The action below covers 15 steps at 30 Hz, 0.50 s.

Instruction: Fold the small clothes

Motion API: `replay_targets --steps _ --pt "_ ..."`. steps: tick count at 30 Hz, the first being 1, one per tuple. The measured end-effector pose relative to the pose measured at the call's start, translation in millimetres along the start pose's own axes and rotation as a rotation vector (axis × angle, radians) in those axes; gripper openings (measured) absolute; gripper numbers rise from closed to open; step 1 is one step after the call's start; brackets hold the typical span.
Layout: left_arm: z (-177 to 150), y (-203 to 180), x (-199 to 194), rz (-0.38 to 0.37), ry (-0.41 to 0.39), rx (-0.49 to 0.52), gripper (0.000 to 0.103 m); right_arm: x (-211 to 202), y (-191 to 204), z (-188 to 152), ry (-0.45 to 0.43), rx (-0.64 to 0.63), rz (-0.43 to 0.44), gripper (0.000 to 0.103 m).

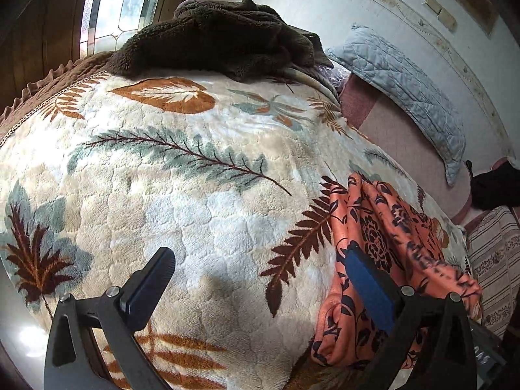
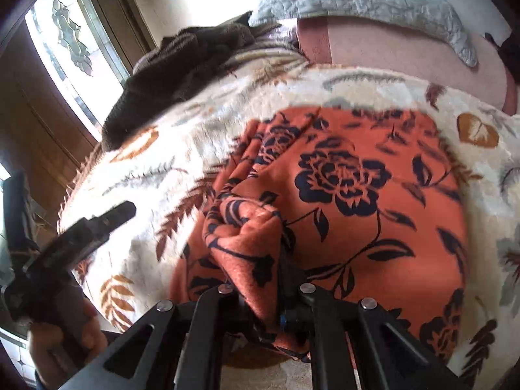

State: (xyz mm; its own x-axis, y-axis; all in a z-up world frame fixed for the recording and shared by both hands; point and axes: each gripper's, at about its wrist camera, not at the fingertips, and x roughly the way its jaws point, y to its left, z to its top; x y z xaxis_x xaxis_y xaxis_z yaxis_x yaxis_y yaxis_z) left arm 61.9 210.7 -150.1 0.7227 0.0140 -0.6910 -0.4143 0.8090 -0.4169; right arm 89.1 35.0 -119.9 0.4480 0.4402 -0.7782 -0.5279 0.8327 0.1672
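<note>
The cream leaf-patterned plush blanket (image 1: pixel 182 201) is seen to be deep-piled and faintly lustrous. On it, at its near right edge, the orange cloth garment with dark blue roses (image 2: pixel 357 195) is of smooth, matt woven fabric. At the blanket's far edge, a dark brown fleece throw (image 1: pixel 221 39) appears shaggy and matt. Beyond the blanket, a pale grey quilted cloth pillow (image 1: pixel 406 87) is stitched and puckered. The left gripper (image 1: pixel 256 266) is of matt black plastic with bright metal pins; blue ribbed pads (image 1: pixel 367 289) are fitted.
</note>
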Motion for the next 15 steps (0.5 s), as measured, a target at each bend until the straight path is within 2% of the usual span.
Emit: replay_targets --steps 2,4,7,9,12,15 --pt "2.0 1.1 -2.2 -0.023 -0.004 -0.011 0.103 -20.7 9.1 13.2 -0.056 -0.024 0.001 0.010" --pt "3.9 3.0 -5.3 -0.040 -0.014 -0.019 0.103 -20.6 11.7 13.0 -0.067 -0.010 0.030 0.010" --pt "6.2 4.8 -8.8 -0.066 -0.025 -0.031 0.103 19.0 16.4 -10.2 0.016 -0.001 0.051 0.010" --pt "7.7 -0.1 -5.8 -0.109 0.004 -0.021 0.103 47.9 8.2 -27.1 0.059 0.021 0.040 0.011" --pt "10.9 -20.6 -5.2 -0.222 0.048 0.011 0.103 44.7 -0.5 -33.8 0.017 0.064 0.093 0.014" --pt "15.9 -57.2 3.5 -0.351 0.120 0.052 0.103 38.7 -5.7 -35.5 0.005 0.065 0.119 0.014"
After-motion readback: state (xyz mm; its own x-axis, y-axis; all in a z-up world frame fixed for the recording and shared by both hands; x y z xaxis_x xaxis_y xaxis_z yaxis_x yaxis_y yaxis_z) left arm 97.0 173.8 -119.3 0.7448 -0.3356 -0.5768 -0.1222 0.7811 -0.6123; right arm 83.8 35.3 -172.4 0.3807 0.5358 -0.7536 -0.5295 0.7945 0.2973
